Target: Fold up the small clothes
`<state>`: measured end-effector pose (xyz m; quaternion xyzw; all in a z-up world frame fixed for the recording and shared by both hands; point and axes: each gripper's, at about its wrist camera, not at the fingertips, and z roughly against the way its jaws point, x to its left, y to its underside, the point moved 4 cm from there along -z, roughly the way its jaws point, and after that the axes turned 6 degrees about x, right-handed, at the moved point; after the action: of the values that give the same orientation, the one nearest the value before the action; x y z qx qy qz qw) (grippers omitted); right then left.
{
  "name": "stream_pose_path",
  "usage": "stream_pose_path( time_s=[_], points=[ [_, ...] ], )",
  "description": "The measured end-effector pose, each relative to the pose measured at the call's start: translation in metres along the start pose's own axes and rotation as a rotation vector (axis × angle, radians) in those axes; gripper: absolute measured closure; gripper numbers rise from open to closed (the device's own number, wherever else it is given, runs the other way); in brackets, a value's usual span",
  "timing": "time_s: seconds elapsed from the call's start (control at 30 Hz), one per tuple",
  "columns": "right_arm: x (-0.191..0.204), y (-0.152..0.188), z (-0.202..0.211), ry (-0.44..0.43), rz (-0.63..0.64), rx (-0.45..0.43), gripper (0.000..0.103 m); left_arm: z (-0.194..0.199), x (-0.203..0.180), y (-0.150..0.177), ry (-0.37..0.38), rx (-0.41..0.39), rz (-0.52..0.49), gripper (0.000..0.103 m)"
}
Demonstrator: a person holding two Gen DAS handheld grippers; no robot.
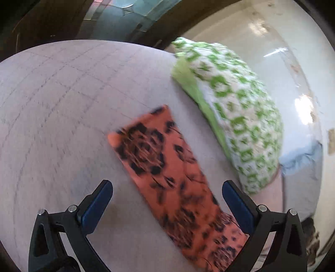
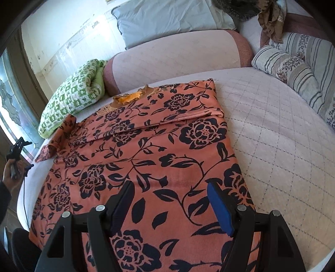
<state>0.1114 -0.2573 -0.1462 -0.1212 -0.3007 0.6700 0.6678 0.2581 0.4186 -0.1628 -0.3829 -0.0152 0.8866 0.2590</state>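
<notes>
An orange garment with black flowers (image 2: pixel 159 150) lies spread on the quilted bed (image 2: pixel 272 129), its right sleeve folded in across the chest. Its left sleeve (image 2: pixel 56 142) sticks out toward the bed's left edge. My right gripper (image 2: pixel 170 196) hovers open over the garment's lower part, nothing between its fingers. In the blurred left wrist view that sleeve (image 1: pixel 167 171) runs diagonally across the bed (image 1: pixel 62 104), and my left gripper (image 1: pixel 167 194) stands open above its near part without pinching it. A hand holds the left gripper (image 2: pixel 31 154) just off the bed's left edge.
A folded green-and-white blanket (image 2: pixel 71 100) (image 1: pixel 234 108) lies close beside the left sleeve. Striped pillows (image 2: pixel 297 69) line the far right, a pale blue pillow (image 2: pixel 167 18) and brown cloth (image 2: pixel 270 18) lie behind. A window (image 2: pixel 10 104) is on the left.
</notes>
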Motion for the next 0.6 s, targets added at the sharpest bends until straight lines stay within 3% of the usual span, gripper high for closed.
stream_pose_path(
  time_s=[0.13,0.2,0.27,0.33,0.43,0.5,0.6],
  points=[
    [0.001,-0.002,-0.006,0.005,-0.001,0.009,0.028,-0.005,0.004,-0.011,0.009,-0.017,-0.033,0.003],
    [0.000,-0.001,-0.009,0.006,0.000,0.019,0.028,-0.008,0.003,-0.015,-0.002,-0.014,-0.044,0.016],
    [0.000,-0.001,-0.010,0.004,-0.002,0.023,0.028,-0.013,0.004,-0.017,-0.046,-0.006,-0.056,0.041],
    [-0.001,-0.002,-0.010,0.001,-0.006,0.021,0.028,-0.014,0.006,-0.017,-0.097,-0.013,-0.069,0.051],
    [-0.002,-0.002,-0.010,-0.007,-0.011,0.022,0.028,-0.014,0.013,-0.019,-0.189,-0.007,-0.067,0.097],
    [-0.002,-0.002,-0.009,-0.011,-0.016,0.019,0.028,-0.014,0.011,-0.020,-0.210,-0.010,-0.073,0.098],
    [-0.004,-0.003,-0.004,-0.023,-0.029,0.003,0.028,0.004,-0.025,-0.012,-0.262,-0.076,-0.188,0.100]
  ],
)
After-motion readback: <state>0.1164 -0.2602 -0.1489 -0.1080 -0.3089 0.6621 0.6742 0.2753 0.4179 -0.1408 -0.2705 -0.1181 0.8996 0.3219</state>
